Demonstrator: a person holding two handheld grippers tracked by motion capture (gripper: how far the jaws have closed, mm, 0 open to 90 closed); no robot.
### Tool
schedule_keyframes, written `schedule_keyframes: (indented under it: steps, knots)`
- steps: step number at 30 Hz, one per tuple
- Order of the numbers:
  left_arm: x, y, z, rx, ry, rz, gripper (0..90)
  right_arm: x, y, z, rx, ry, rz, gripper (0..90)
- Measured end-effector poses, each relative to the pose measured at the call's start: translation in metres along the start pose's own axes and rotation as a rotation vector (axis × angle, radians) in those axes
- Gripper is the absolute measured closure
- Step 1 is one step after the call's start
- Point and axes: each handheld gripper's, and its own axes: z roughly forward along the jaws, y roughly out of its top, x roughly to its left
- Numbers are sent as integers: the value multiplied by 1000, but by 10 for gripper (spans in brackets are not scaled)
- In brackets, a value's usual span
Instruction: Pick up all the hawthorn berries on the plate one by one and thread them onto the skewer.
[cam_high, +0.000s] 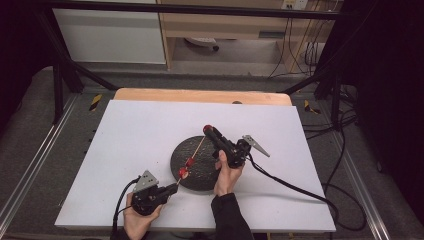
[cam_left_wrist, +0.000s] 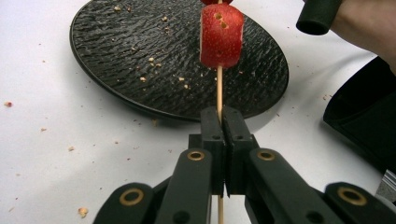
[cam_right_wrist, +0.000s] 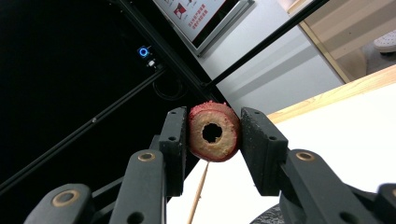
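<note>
Slanting over the rough black round plate (cam_high: 200, 162), a thin wooden skewer (cam_left_wrist: 219, 91) carries red fruit pieces (cam_left_wrist: 222, 36). Left gripper (cam_left_wrist: 223, 116) is clamped on its near end. Right gripper (cam_right_wrist: 214, 133) pinches a red-skinned, cored ring (cam_right_wrist: 214, 131) above the plate's far edge.

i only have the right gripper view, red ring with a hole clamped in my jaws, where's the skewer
Observer: The skewer is clamped at its lower end in the left gripper.
Operator: anything on it
Observer: Yes, a red fruit piece is threaded on it, above the black plate.
Operator: am i lined up
Observer: In the high view the right gripper holds the cored ring at the skewer's far tip.
</note>
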Motion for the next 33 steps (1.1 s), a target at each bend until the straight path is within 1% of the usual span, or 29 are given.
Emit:
schedule_keyframes:
  steps: [8, 16, 20, 23, 26, 33]
  knots:
    - [-1, 0, 0, -4, 1, -6, 882, -1, -3, 0, 5, 3, 0, 630]
    - [-5, 2, 2, -24, -7, -32, 882, -1, -7, 0, -2, 14, 20, 631]
    - [-6, 3, 3, -34, -12, -55, 881, -1, -9, 0, 1, 20, 28, 631]
    - [-8, 6, 4, -39, -7, -61, 882, -1, -11, 0, 7, 26, 33, 631]
    - [-9, 9, 6, -33, -2, -69, 882, -1, -12, -1, 9, 25, 34, 632]
    - [-10, 18, 11, -31, -3, -70, 883, 1, -12, -3, 22, 31, 30, 632]
